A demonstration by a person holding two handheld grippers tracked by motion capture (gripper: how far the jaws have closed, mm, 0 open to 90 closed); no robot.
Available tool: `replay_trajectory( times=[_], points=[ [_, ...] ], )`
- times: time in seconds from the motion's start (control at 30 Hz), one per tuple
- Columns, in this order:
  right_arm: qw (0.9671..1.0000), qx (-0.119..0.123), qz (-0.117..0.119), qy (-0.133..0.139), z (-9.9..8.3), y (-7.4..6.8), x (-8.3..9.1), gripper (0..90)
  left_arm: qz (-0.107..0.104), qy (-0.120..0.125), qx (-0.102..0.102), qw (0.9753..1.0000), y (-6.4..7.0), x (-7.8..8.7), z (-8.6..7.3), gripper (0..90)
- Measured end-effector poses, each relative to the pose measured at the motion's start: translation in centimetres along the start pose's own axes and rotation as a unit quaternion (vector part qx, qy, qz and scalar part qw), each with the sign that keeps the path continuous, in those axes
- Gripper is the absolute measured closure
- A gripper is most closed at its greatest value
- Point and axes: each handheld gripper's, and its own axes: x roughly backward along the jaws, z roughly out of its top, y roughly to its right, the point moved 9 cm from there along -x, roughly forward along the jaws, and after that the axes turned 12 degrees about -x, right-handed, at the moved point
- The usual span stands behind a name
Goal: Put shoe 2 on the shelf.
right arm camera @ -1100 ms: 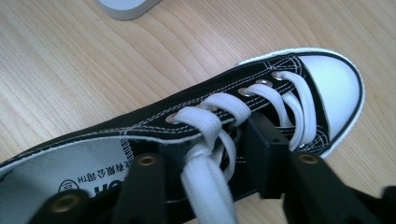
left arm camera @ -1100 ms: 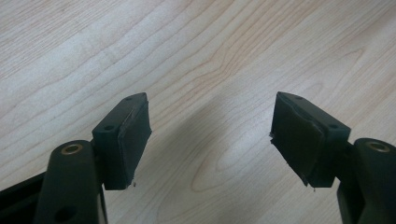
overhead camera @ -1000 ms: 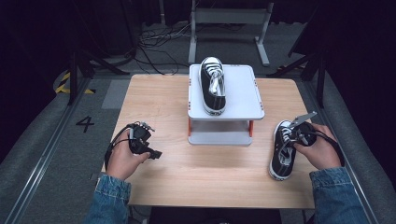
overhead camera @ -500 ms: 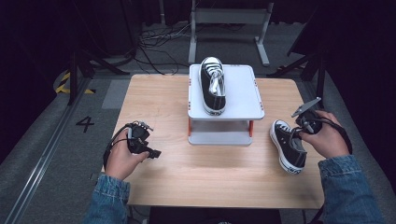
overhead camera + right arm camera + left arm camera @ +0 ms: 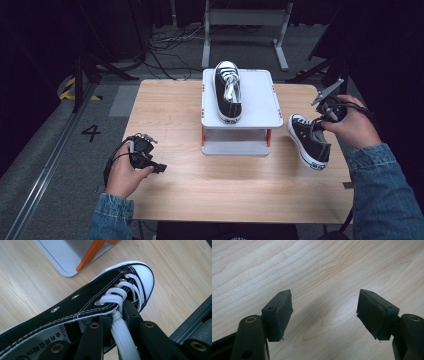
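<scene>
**R gripper has sneaker by the laces, L idle**

From the high view I've got the right gripper [image 5: 326, 111] at the desk's right edge, jaws pinched on the laces of a black high-top sneaker [image 5: 309, 140]. The sneaker hangs tilted just right of the white two-tier stand [image 5: 260, 100]; I can't tell whether its sole touches the desk [image 5: 170, 115]. In the right gripper view the jaws are nearly closed w/ a white lace [image 5: 122, 327] running up between them, white toe cap pointing away, stand's grey base and an orange leg [image 5: 92, 252] behind it.

A second matching sneaker [image 5: 228, 91] sits upright on the stand's top tier, toe toward the far side.

Left gripper [image 5: 156, 167] rests low at the desk's left-front, well apart from the stand. In the left gripper view its jaws are spread wide w/ bare wood between them, holding nothing
</scene>
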Motion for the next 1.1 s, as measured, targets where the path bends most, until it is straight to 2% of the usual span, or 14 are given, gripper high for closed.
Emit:
replay_trajectory(
  times=[0.13,0.23,0.33,0.43,0.63,0.8,0.83,0.87,0.93,0.97,1.03,1.1],
  points=[
    [1.0000,0.005,0.005,-0.007,1.0,0.2,0.8,79.6,0.001,-0.001,0.000,1.0000,-0.1,0.1,-0.3,29.0],
    [0.9999,0.008,0.009,-0.007,2.4,0.6,2.2,79.7,0.003,-0.001,0.001,1.0000,-0.2,0.1,-0.3,29.0],
    [0.9999,0.011,0.000,-0.002,3.3,0.7,3.3,79.7,0.000,0.000,0.000,1.0000,-0.1,0.0,-0.1,29.0],
    [0.9996,0.017,-0.019,0.010,4.7,0.7,4.5,79.7,0.003,0.000,-0.002,1.0000,-0.1,0.0,0.1,29.0],
    [0.9984,0.029,-0.032,0.036,7.3,0.0,5.9,79.7,0.003,0.000,-0.003,1.0000,0.0,0.0,0.0,29.0],
    [0.9965,0.036,-0.035,0.066,10.3,-1.2,6.0,79.8,0.003,0.002,0.000,1.0000,-0.1,0.1,-0.2,29.1],
    [0.9965,0.036,-0.035,0.066,10.3,-1.2,6.0,79.8,0.003,0.002,0.000,1.0000,-0.1,0.1,-0.2,29.1],
    [0.9953,0.038,-0.037,0.081,12.0,-1.9,5.8,79.8,0.001,0.004,0.000,1.0000,-0.1,0.2,-0.2,29.1],
    [0.9948,0.041,-0.039,0.084,12.5,-2.0,5.7,79.8,0.001,0.004,0.000,1.0000,-0.1,0.2,-0.2,29.1],
    [0.9936,0.047,-0.046,0.092,13.9,-2.5,5.3,79.8,0.000,0.005,-0.001,1.0000,-0.1,0.2,-0.1,29.1],
    [0.9931,0.049,-0.049,0.095,14.3,-2.7,5.2,79.9,-0.001,0.004,-0.002,1.0000,-0.1,0.1,-0.1,29.1],
    [0.9919,0.054,-0.058,0.099,15.6,-2.9,4.7,79.9,-0.002,0.004,-0.004,1.0000,-0.1,0.1,0.1,29.1]
  ],
)
